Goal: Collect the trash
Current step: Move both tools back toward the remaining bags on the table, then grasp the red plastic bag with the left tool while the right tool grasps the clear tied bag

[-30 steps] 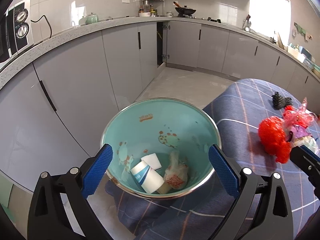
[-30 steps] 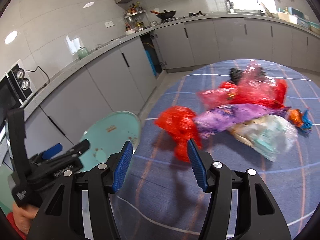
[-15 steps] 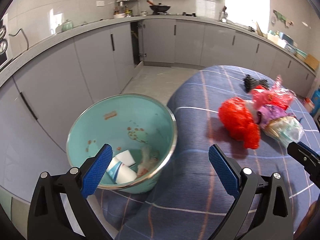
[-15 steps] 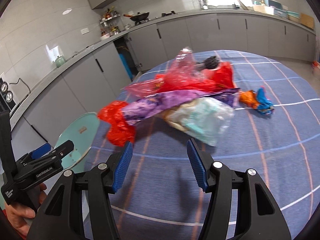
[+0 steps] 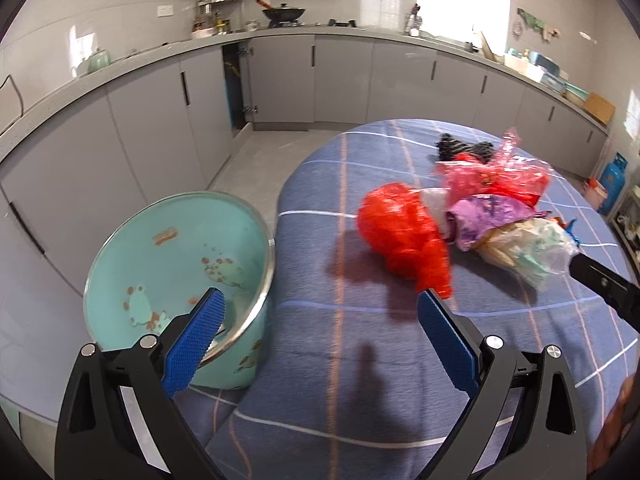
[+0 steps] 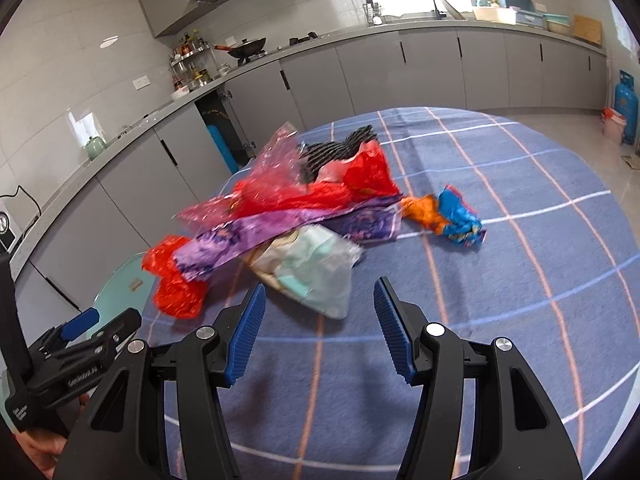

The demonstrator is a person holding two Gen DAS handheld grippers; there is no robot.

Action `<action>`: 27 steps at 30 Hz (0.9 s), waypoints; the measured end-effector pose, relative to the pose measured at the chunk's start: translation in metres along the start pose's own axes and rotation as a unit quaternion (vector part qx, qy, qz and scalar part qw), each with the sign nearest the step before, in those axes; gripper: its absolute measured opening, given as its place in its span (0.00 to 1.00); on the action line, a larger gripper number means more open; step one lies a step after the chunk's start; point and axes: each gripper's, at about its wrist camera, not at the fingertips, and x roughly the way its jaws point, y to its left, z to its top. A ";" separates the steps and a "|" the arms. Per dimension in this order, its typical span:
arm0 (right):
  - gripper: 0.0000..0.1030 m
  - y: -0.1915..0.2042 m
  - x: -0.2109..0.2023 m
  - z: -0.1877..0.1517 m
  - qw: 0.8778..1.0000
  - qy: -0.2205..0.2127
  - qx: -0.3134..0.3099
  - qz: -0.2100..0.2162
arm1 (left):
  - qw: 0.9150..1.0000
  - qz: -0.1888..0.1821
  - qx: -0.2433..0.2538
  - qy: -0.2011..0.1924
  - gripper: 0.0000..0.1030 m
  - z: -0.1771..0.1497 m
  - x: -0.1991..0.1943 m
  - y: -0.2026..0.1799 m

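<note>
Swung from bowl (image 5: 180, 264) to trash pile (image 6: 296, 220); right gripper (image 6: 318, 332) and left gripper (image 5: 320, 340) spread, empty. Next: grab clear bag (image 6: 316, 272).

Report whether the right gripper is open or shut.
Open. The right gripper has its blue fingers spread wide with nothing between them, aimed at the clear bag.

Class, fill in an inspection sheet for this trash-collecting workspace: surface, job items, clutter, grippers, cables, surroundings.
Surface: blue checked tablecloth.
Job's things: teal basin at the table edge; red bag, purple wrapper, clear bag, orange-blue wrapper on the cloth.
Clutter: black striped item behind the pile.
Grippers: left gripper and right gripper open, empty.
Cables: black cord on the counter.
Surroundings: grey cabinets, wok.
</note>
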 end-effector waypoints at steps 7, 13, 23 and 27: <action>0.55 0.002 0.029 0.017 0.999 0.032 -0.031 0.001 | 1.000 -0.013 0.021 -0.006 0.91 0.007 0.008 -0.028; 0.62 0.004 0.049 0.021 0.998 0.048 -0.040 -0.001 | 1.000 -0.014 0.026 -0.002 0.88 0.014 0.026 -0.042; 0.50 0.008 0.069 0.020 0.996 0.071 -0.052 0.008 | 1.000 -0.014 0.014 0.011 0.81 0.018 0.051 -0.046; 0.42 0.007 0.057 0.016 0.997 0.063 -0.053 0.008 | 1.000 -0.019 0.004 0.019 0.70 0.019 0.061 -0.045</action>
